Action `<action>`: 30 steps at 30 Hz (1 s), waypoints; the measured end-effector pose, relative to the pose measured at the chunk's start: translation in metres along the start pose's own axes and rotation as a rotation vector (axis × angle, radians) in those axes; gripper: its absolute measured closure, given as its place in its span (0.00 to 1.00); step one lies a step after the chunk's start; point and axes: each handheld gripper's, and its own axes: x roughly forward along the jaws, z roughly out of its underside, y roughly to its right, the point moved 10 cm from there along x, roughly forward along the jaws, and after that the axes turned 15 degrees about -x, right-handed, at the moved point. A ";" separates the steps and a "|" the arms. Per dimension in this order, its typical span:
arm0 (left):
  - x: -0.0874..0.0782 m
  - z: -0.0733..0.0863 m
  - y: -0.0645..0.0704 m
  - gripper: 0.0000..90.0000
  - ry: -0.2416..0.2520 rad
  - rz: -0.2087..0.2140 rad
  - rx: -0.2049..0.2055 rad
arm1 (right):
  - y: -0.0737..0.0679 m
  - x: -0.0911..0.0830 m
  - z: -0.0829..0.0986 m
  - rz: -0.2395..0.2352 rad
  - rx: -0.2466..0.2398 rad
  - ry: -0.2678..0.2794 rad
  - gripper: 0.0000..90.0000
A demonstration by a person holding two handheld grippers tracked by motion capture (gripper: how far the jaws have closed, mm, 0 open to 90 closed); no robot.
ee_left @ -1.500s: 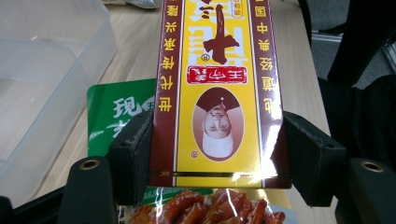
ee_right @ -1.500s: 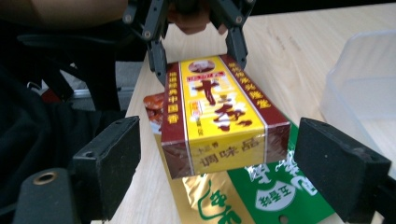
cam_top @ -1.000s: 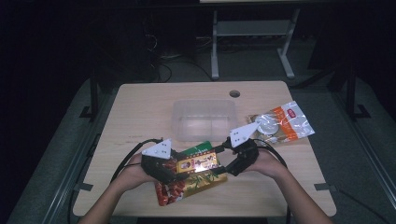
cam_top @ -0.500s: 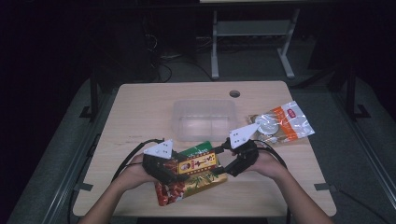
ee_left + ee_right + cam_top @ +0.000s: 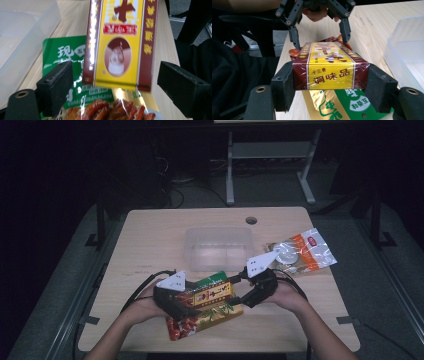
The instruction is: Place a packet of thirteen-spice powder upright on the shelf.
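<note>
Right gripper (image 5: 331,86) clamps one end of the yellow seasoning box (image 5: 329,66) between its jaws. Left gripper (image 5: 120,87) stands open, its jaws flanking the box's far end above the snack packets (image 5: 75,65).

The yellow and maroon box (image 5: 331,72) reads "十三香" and "调味品" on its end. The green packet (image 5: 65,60) shows "现".

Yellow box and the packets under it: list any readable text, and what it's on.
"十三香" and "调味品": end face of the yellow box, right gripper view.
"十": large character on the box's top face, left gripper view; the smaller red characters beside it are too blurred to read.
"现": green packet; the rest is cut off or blurred.
"五香": round badge on the same packet, right gripper view.
Orange-and-clear bag: red label too small to read.
</note>
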 end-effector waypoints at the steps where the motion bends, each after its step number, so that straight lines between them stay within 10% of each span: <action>1: -0.002 0.001 -0.001 0.14 0.000 -0.006 -0.004 | 0.001 -0.001 0.000 0.006 0.004 -0.001 0.36; 30: -0.047 0.064 -0.024 0.17 -0.007 -0.189 -0.150 | 0.051 -0.030 -0.024 0.148 -0.007 -0.085 0.36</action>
